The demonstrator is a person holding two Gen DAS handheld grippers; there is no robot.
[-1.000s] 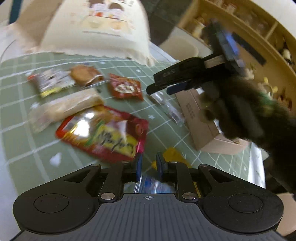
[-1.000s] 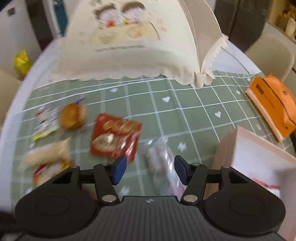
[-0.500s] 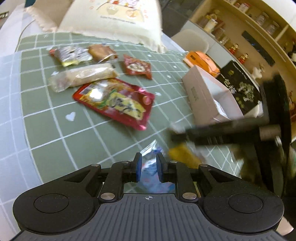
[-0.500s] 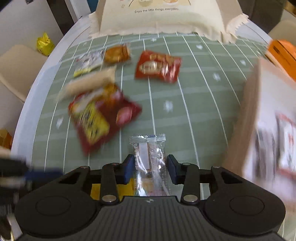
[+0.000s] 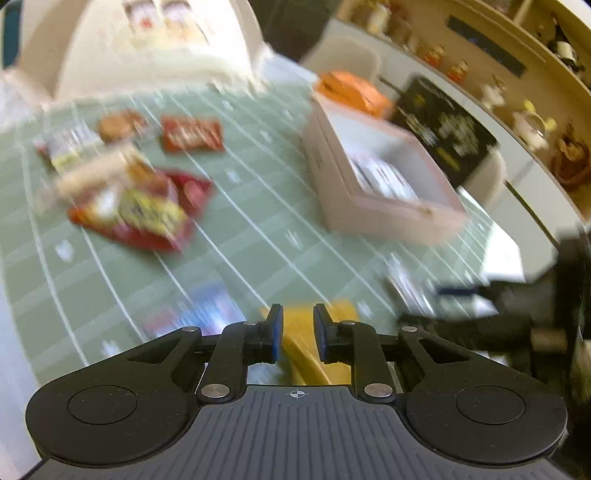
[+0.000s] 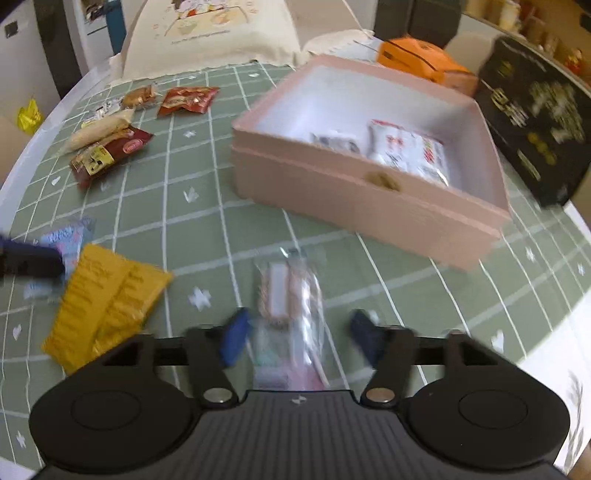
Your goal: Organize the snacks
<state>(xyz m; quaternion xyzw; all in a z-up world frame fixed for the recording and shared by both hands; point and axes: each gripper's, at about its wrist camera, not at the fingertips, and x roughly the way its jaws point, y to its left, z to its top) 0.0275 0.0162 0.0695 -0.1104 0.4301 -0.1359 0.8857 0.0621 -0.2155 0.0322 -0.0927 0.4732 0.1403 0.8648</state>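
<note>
A pink box (image 6: 369,192) stands on the green checked cloth with two white snack packs (image 6: 406,151) inside; it also shows in the left wrist view (image 5: 373,206). My right gripper (image 6: 299,339) is open, with a clear-wrapped snack (image 6: 291,295) lying on the cloth between its fingers. My left gripper (image 5: 298,332) has its jaws a small gap apart over a yellow pack (image 5: 306,336), which also shows in the right wrist view (image 6: 103,302). A blue pack (image 6: 62,240) lies beside it.
Several snacks lie at the far left: a large red bag (image 6: 107,155), a small red pack (image 6: 186,101), a beige bar (image 6: 99,129), a brown pastry (image 6: 138,96). A cream mesh cover (image 6: 214,33), orange tissue pack (image 6: 421,61) and black box (image 6: 532,118) stand behind.
My right gripper pulled back and opened wider; the clear snack now lies on the cloth. My left gripper swung right from the blue pack to over the yellow pack.
</note>
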